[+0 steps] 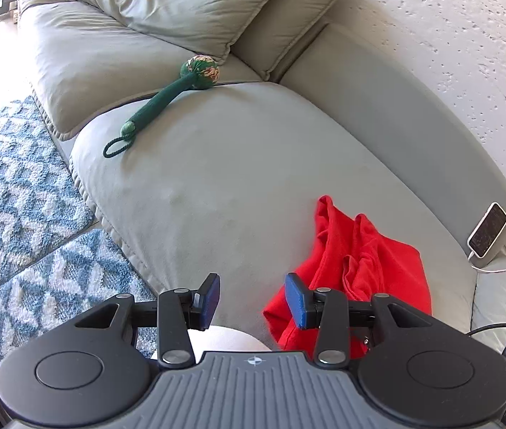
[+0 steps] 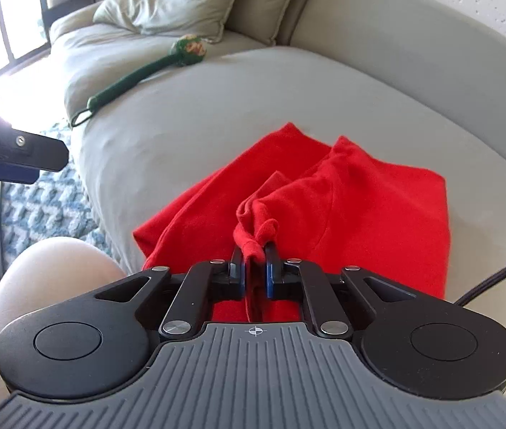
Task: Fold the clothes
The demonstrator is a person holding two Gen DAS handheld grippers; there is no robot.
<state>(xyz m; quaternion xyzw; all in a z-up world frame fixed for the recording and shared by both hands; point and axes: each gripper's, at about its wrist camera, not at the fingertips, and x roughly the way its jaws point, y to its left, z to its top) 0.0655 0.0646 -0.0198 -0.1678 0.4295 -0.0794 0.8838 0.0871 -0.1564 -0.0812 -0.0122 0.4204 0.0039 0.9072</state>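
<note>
Grey-green fabric sofa [image 1: 217, 164] with loose back cushions [image 1: 181, 3] fills both views, against a speckled white wall [image 1: 449, 35] and beside a blue-and-white patterned rug [image 1: 20, 186]. Crumpled red cotton garment [image 2: 342, 207] lies on the seat cushion. Right claw [image 2: 254, 268] is clamped on a bunched fold of it. Left claw [image 1: 253, 300] hangs apart, holding nothing, just beside the garment's edge. Green fabric-covered mallet [image 1: 167, 96] lies farther along the seat, and a white phone [image 1: 489, 228] leans against the backrest.

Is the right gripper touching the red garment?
Touching. The right wrist view shows the right gripper with its jaws shut on a bunched fold of the red garment.
</note>
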